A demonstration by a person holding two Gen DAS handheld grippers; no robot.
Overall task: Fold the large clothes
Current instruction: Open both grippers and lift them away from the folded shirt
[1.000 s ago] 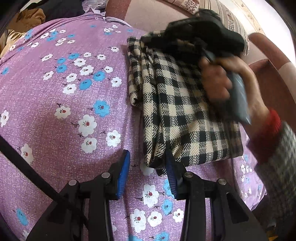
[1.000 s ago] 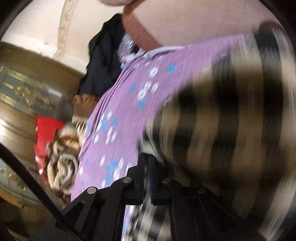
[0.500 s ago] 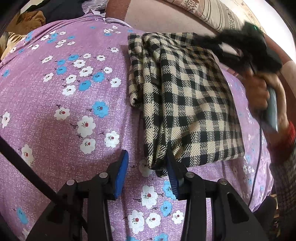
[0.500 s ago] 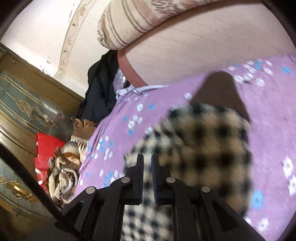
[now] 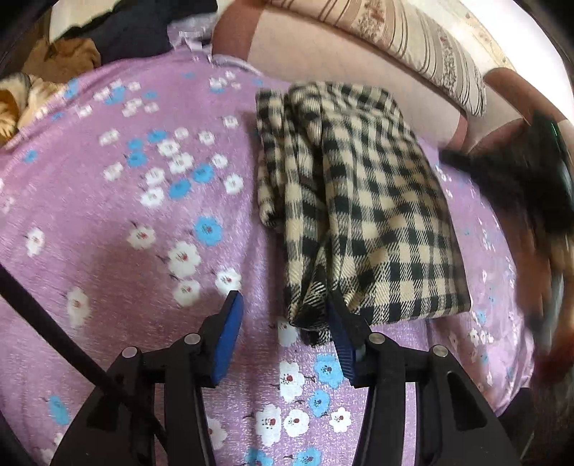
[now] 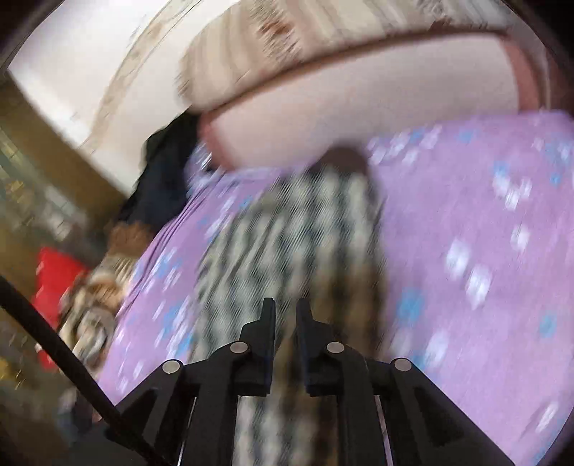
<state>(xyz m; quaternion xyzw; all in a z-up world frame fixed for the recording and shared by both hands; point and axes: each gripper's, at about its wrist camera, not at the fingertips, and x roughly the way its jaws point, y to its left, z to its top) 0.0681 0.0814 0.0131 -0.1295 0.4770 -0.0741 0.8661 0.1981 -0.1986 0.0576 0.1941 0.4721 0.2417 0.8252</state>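
Note:
A folded cream-and-black checked garment [image 5: 376, 215] lies on the purple flowered bedsheet [image 5: 143, 233]. My left gripper [image 5: 285, 338] hovers low at its near corner, jaws opening. The corner sits between the blue pads [image 5: 229, 337], close to the right one, and they do not press on it. The right gripper's body [image 5: 527, 175] is a black blur at the far right edge, clear of the cloth. In the blurred right wrist view, the right gripper [image 6: 286, 310] is above the garment [image 6: 287, 229], with a narrow gap between its fingers and nothing in it.
A pinkish padded headboard [image 5: 323, 61] and a striped pillow [image 5: 412, 39] run along the far side. Dark clothes [image 5: 136, 28] and a tan garment [image 5: 61, 57] are heaped at the far left. Beyond the bed's left edge are a red item [image 6: 53, 272] and a wooden cabinet [image 6: 32, 186].
The right gripper let go of the checked garment's far end and drew off to the right, its jaws parting slightly. The left jaws spread wider. The garment stayed put.

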